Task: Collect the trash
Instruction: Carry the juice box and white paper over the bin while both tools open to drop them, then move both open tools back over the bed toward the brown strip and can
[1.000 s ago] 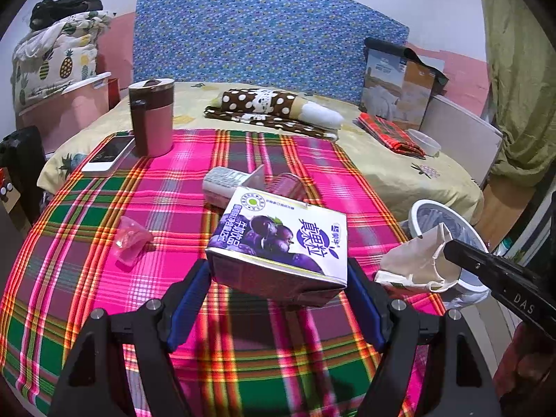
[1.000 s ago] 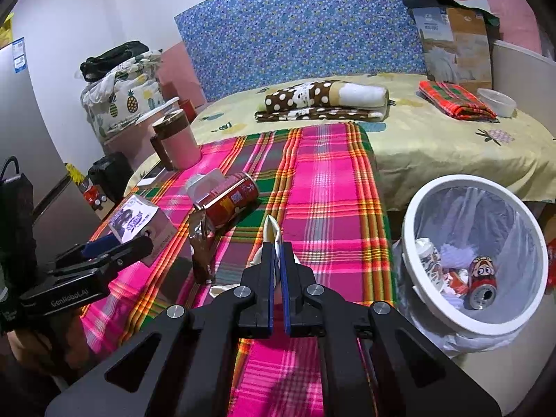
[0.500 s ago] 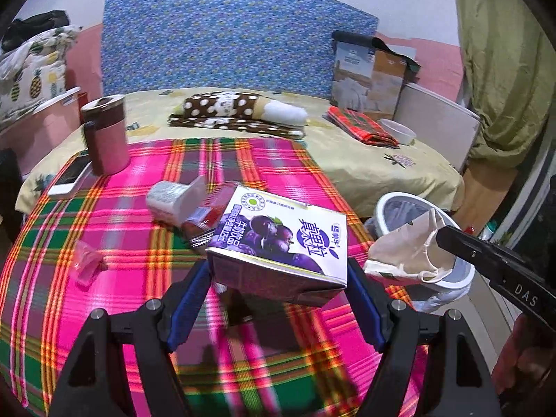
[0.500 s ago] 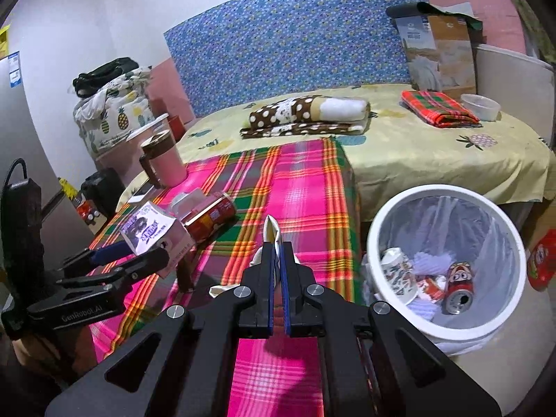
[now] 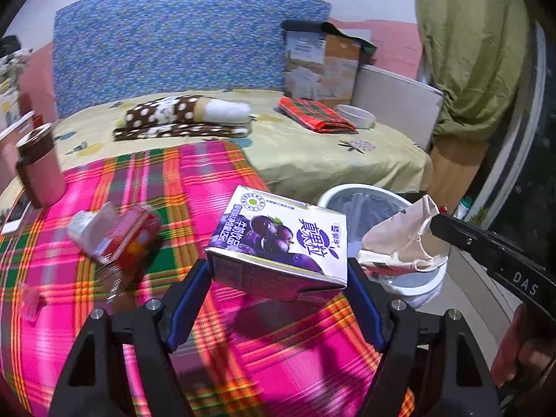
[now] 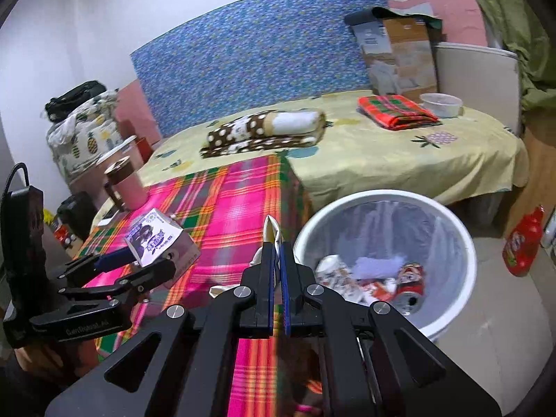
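Both hands are carrying trash toward the white bin (image 6: 382, 198) on the floor beside the desk (image 5: 194, 180). The left gripper (image 5: 278, 299) has its jaws pinching a purple drink carton (image 5: 281, 239) above the desk's plaid cloth; the right gripper (image 6: 276, 271) has its jaws pressed together on a crumpled paper wrapper (image 5: 399, 239) near the rim. Next, I'd say, each load must hang over the opening before the jaws spread.

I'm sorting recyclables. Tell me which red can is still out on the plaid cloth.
The red can lying on its side beside the white cup on the plaid cloth; the other can already lies inside the white bin.
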`<state>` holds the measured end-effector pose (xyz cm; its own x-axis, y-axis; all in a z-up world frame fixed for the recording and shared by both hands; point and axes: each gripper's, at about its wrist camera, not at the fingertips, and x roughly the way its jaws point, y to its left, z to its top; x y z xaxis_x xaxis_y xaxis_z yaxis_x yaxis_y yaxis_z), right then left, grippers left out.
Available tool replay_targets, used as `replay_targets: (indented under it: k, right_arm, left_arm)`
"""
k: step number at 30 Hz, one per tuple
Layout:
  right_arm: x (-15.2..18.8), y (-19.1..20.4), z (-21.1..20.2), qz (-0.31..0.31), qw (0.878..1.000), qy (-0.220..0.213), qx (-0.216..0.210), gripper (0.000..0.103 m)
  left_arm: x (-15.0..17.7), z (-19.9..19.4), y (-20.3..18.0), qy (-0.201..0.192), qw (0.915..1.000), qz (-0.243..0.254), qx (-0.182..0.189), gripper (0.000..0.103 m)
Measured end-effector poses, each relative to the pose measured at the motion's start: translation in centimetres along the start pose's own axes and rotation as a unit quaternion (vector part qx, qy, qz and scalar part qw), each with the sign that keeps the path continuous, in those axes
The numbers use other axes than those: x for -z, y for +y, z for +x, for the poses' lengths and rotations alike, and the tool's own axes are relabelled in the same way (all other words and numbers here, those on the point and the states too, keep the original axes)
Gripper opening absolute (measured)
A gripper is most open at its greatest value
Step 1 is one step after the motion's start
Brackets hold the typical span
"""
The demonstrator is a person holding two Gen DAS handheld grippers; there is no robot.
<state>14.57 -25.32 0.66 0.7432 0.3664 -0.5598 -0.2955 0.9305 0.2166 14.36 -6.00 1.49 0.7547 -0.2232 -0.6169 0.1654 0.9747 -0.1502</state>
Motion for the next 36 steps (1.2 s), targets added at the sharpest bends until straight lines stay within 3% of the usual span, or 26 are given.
replay_targets:
  k: [9,19,31,36]
  right_arm:
    - [0.2,-3.7,-0.4,0.032,0.999,0.001,0.037,0.006]
    - [0.9,-5.8,0.4,0.054,0.997,0.024,0.051,0.006]
    - [1.7,-8.1,1.4,0.081,0.993,0.057,0.059,0.006]
    - [1.8,-8.4,1.5,0.083,0.993,0.057,0.060,0.012]
  left_arm:
    - [-0.9,2.5,-4.3,0.013,0.9983,0.042,0.039,0.078]
    - [-0.7,5.5,-7.6,0.041,0.9938,0.076,0.070,0.078]
    - [-0.1,8.3,-9.5,0.071,0.9890,0.095,0.088,0.079]
    - [-0.1,8.4,-9.4,0.068,0.9895,0.093,0.087,0.079]
